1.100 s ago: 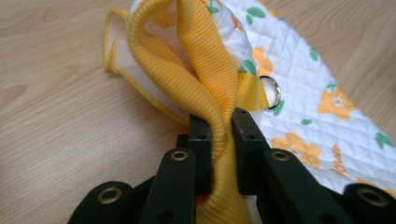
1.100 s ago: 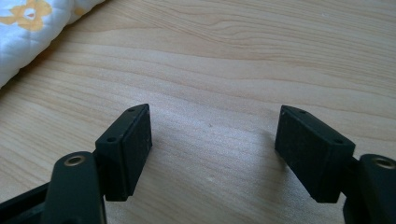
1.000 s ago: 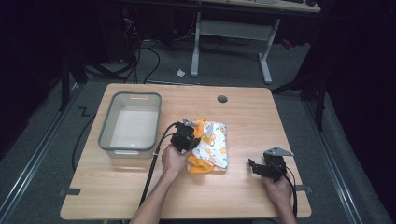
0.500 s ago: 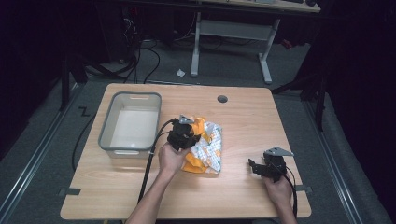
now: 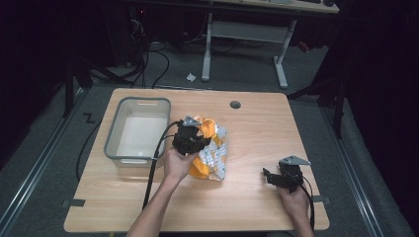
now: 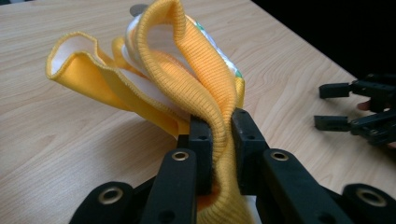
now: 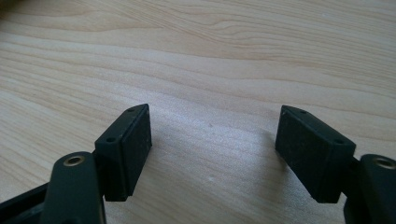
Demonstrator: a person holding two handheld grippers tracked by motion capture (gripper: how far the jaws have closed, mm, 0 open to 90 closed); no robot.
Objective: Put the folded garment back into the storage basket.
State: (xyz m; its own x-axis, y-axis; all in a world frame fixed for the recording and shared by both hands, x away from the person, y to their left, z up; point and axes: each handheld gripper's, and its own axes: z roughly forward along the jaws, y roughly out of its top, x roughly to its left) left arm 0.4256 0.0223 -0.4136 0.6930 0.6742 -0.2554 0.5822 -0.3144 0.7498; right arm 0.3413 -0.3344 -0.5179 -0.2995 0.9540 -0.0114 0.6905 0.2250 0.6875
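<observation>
The left tongs (image 6: pixel 217 140) are clenched on the ribbed orange hem of a small garment (image 6: pixel 187 70), pinching a fold of it so the cloth rises in loops ahead of the jaws while the rest trails down onto the bench (image 6: pixel 70 140). From above, the garment (image 5: pixel 212 155) lies bunched just right of the left tongs (image 5: pixel 190 138), its white patterned side up and orange edges showing; gripping by the thick hem probably gives a firm hold for lifting the whole piece at once.

Just to the left of those tongs stands a grey bin (image 5: pixel 121 131), open and with nothing seen inside, touching nothing. It looks like the likely place for the garment, and nothing lies between the two except the bin's near wall, which the cloth would have to clear.

The right tongs (image 7: pixel 212 154) are released, jaws wide apart over bare wood, well off to the right of the garment (image 5: pixel 281 177) and idle. The left tongs' cable (image 5: pixel 153 168) trails back along the forearm, clear of the bin.
</observation>
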